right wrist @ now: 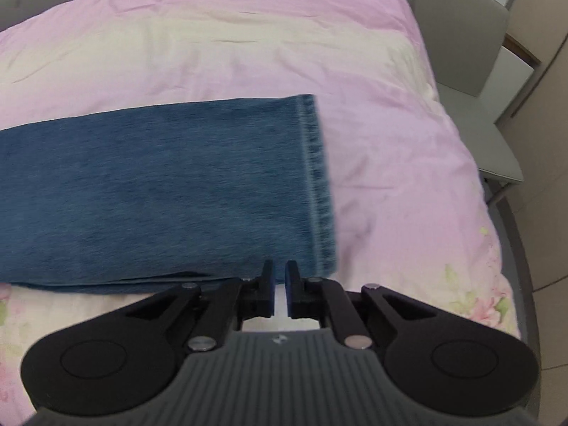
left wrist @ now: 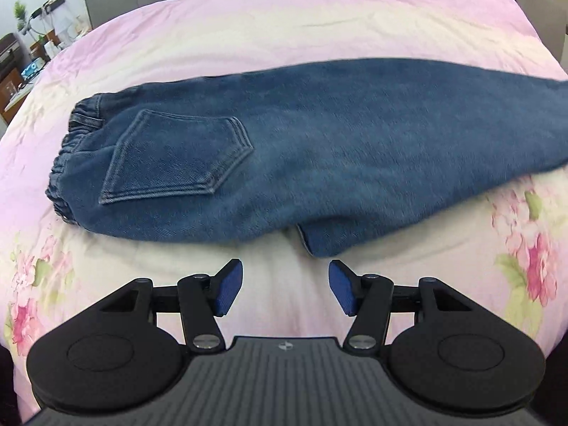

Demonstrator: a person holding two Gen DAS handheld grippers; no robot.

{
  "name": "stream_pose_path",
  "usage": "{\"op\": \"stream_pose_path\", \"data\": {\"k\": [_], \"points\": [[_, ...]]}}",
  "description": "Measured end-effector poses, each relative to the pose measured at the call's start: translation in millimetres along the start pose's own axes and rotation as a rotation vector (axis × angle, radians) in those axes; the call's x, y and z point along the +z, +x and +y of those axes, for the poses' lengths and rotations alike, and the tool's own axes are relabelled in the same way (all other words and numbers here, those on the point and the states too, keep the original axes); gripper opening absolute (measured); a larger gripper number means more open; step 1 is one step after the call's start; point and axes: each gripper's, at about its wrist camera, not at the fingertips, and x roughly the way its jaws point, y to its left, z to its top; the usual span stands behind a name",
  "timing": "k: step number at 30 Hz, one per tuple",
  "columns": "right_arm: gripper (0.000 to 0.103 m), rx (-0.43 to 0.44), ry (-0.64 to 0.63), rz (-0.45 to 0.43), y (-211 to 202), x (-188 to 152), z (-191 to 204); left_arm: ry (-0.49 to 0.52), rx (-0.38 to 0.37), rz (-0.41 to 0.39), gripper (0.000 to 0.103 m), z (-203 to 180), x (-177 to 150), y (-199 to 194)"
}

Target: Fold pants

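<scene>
blue denim pants (left wrist: pixel 284 149) are seen laid flat across a bed (left wrist: pixel 284 21) covered in a pink and cream floral quilt, folded lengthwise with one leg on top of the other. the left hand-held gripper (left wrist: pixel 285 289) is held just short of the near edge of the pants, above bare quilt, its jaws spread wide with nothing between the blue pads (left wrist: pixel 229 289). ahead of it and to its left, a back pocket (left wrist: pixel 177 158) and the gathered elastic waistband (left wrist: pixel 74 142) are shown; the legs are stretched away to its right. the right hand-held gripper (right wrist: pixel 280 285) is shown at the near corner of the leg end, beside the stitched hem (right wrist: pixel 317 184), with its pads drawn almost together. the denim edge lies right at the fingertips, though it cannot be told whether any cloth is pinched between them. grey chairs (right wrist: pixel 465 56) are seen beyond the bed, to the right of that gripper.
</scene>
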Motion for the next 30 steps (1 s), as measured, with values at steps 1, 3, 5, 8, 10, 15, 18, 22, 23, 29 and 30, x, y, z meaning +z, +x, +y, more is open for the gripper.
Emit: {"op": "stream_pose_path", "data": {"k": [1, 3, 5, 8, 10, 15, 18, 22, 23, 29, 30], "points": [[0.001, 0.04, -0.001, -0.001, -2.1, -4.6, 11.2, 0.0, -0.006, -0.001, 0.066, -2.0, -2.5, 3.7], [0.001, 0.117, -0.014, -0.002, -4.7, -14.7, 42.6, -0.018, -0.008, -0.005, 0.066, -7.4, -3.9, 11.1], [0.001, 0.192, -0.019, -0.001, -4.1, -22.7, 74.5, -0.036, -0.017, -0.003, 0.066, -13.2, -3.8, 19.3], [0.003, 0.295, -0.024, 0.009, 0.6, -31.5, 117.7, -0.05, -0.025, -0.014, 0.066, -19.7, -3.3, 32.6], [0.007, 0.326, -0.052, -0.001, 2.1, -37.7, 148.3, -0.086, -0.017, -0.036, 0.066, -19.7, -3.4, 40.1], [0.02, 0.389, -0.08, -0.02, 8.8, -53.7, 211.1, -0.165, -0.049, -0.114, 0.065, -16.9, -0.9, 45.3], [0.02, 0.395, -0.136, -0.023, 11.5, -65.1, 242.9, -0.193, -0.066, -0.166, 0.054, -16.0, 1.2, 41.1], [0.022, 0.393, -0.2, -0.038, 13.0, -68.8, 268.7, -0.23, -0.057, -0.222, 0.025, -9.7, 3.4, 30.1], [0.023, 0.389, -0.218, -0.043, 11.7, -67.9, 273.4, -0.237, -0.062, -0.235, 0.023, -7.6, 4.8, 24.7], [0.027, 0.349, -0.339, -0.127, -9.7, -54.4, 286.5, -0.211, -0.076, -0.222, 0.016, -2.3, 21.6, -15.6], [0.03, 0.343, -0.352, -0.144, -15.6, -51.5, 284.0, -0.192, -0.072, -0.201, 0.016, -3.0, 23.0, -16.4]]}}
